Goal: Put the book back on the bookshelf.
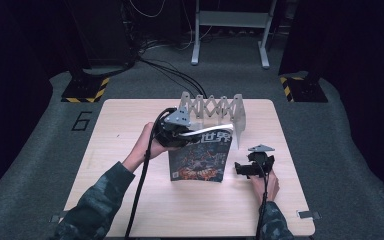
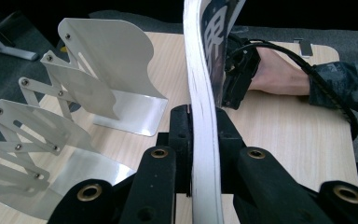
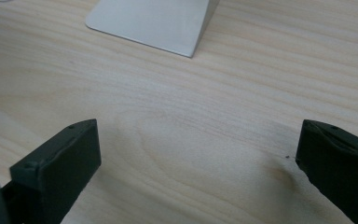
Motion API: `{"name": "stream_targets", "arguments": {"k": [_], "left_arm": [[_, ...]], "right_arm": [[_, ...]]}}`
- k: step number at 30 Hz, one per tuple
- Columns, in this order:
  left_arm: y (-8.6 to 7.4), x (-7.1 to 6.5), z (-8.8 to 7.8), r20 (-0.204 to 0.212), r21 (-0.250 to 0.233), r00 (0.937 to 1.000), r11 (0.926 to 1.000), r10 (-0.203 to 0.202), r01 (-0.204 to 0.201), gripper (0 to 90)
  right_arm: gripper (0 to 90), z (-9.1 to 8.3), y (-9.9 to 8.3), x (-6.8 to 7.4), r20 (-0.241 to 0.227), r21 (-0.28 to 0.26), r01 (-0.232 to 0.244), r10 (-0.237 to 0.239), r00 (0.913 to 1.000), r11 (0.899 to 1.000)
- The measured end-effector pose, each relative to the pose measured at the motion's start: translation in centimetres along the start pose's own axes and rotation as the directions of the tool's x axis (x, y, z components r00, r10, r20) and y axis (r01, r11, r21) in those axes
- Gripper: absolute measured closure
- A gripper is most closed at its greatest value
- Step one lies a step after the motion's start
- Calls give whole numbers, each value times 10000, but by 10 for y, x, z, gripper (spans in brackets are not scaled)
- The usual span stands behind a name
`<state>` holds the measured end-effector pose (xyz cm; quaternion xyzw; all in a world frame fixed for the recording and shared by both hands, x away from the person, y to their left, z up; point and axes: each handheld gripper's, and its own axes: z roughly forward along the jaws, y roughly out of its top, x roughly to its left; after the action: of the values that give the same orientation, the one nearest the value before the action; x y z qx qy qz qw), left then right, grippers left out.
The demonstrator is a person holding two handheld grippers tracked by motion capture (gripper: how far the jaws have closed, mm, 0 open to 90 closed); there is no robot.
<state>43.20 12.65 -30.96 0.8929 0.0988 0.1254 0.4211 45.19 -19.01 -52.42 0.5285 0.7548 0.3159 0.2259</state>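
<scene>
A magazine (image 1: 200, 157) with a dark illustrated cover stands tilted on the wooden table (image 1: 130, 200), its top edge held up. My left gripper (image 1: 180, 131) is shut on that top edge; in the left gripper view the white page block (image 2: 204, 121) runs upright between the two black jaws (image 2: 204, 140). Just behind the magazine stands a pale expanding file rack (image 1: 214, 111), its plates (image 2: 107, 70) seen at the left of the left gripper view. My right gripper (image 1: 250, 167) is low over the table to the right of the magazine, open, with only bare wood (image 3: 191, 135) between its fingers.
The foot plate of the rack (image 3: 154, 23) lies on the table just beyond the right gripper. Cables trail from both grippers toward the front edge. Grey carpet surrounds the table, with stand bases with yellow-black tape (image 1: 85, 90) at the back corners.
</scene>
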Motion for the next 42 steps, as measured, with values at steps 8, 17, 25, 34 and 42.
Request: {"name": "stream_targets", "arguments": {"k": [8, 17, 25, 34, 42], "left_arm": [[4, -3, -4, 58, 19, 9999, 9999, 112, -112, 820], [8, -6, -6, -38, 29, 9999, 9999, 138, -138, 820], [13, -3, -11, -73, 24, 9996, 9997, 254, -254, 819], [9, 2, -17, -437, 85, 9990, 10000, -16, 19, 819], [5, 6, -23, -745, 55, 9970, 9998, -211, 216, 819]], "right_arm": [[0, 5, -1, -2, -101, -66, 28, -29, 9999, 10000], [0, 7, 0, -2, -390, -73, 173, -176, 9991, 9998], [0, 7, 0, -1, -398, -63, 118, -120, 9991, 9999], [0, 7, 0, -1, -394, -67, 99, -102, 9992, 9999], [0, 7, 0, -1, -371, -81, 58, -61, 9993, 10000]]}}
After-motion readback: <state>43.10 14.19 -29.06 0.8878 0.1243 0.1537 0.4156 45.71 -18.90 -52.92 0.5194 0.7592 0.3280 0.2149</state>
